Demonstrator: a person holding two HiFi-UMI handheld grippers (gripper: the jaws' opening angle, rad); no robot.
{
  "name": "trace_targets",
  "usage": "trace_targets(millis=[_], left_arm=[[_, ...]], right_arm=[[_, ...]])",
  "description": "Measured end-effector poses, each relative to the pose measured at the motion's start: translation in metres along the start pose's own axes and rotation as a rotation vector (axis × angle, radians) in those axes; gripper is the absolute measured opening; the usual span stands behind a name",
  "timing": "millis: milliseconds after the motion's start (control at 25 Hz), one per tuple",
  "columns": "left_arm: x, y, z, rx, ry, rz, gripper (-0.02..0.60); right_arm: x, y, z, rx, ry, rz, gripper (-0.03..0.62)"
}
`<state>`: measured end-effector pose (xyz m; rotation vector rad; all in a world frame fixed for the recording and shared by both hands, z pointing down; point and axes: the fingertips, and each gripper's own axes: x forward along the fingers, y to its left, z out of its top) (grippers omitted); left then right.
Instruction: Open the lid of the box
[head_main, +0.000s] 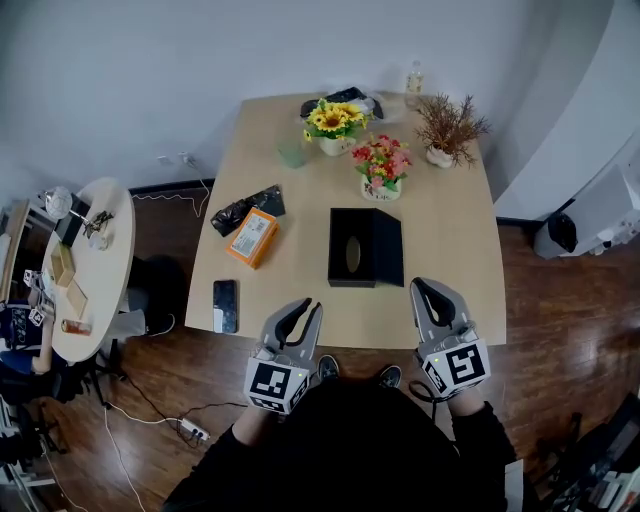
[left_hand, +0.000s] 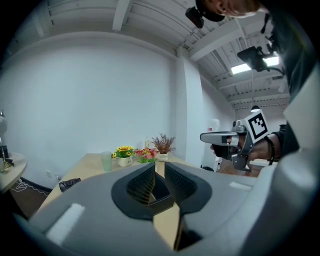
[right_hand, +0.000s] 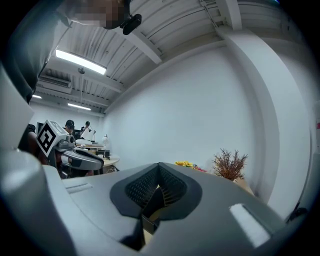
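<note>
A black box (head_main: 365, 247) with an oval slot in its closed lid lies flat in the middle of the wooden table (head_main: 450, 240). My left gripper (head_main: 309, 306) hangs over the table's near edge, below and left of the box, with its jaws shut and nothing between them. My right gripper (head_main: 425, 286) is just off the box's near right corner, also shut and empty. In the left gripper view the jaws (left_hand: 159, 165) almost meet, with the box (left_hand: 160, 200) dark behind them. The right gripper view shows closed jaws (right_hand: 159, 169) too.
An orange packet (head_main: 252, 237), a black bag (head_main: 247, 208) and a phone (head_main: 225, 305) lie left of the box. Behind it stand flower pots (head_main: 381, 165), sunflowers (head_main: 335, 125), a dried plant (head_main: 448, 128) and a green cup (head_main: 291, 152). A round side table (head_main: 90, 260) stands far left.
</note>
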<state>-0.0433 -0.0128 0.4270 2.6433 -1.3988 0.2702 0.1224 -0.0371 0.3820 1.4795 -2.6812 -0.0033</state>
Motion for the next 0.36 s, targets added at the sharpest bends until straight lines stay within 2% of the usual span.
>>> trace_targets(millis=[160, 360], left_arm=[[-0.003, 0.004, 0.002, -0.004, 0.001, 0.013, 0.04], [-0.016, -0.006, -0.011, -0.03, 0.044, 0.011, 0.04]], right_arm=[[0.001, 0.0, -0.001, 0.001, -0.001, -0.003, 0.0], [-0.011, 0.012, -0.01, 0.012, 0.051, 0.01, 0.0]])
